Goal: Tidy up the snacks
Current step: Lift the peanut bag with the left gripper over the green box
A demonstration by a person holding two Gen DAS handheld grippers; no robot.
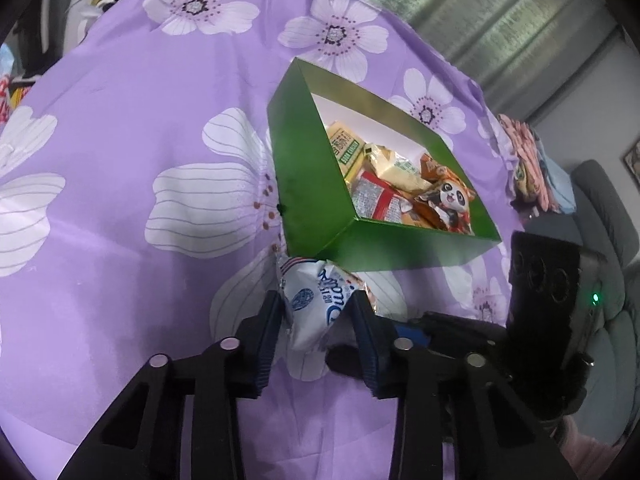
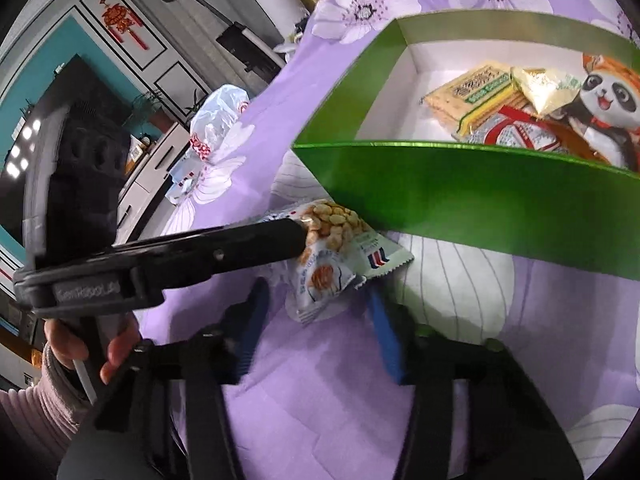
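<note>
Your left gripper is clamped on the white foil snack packet, low centre of its view, just beside the green cardboard box holding more packets. Your right gripper has the packet's lower end between its blue pads; I cannot tell whether they press. Surface: purple floral cloth. Room: teal wall upper left, grey sofa at right.
</note>
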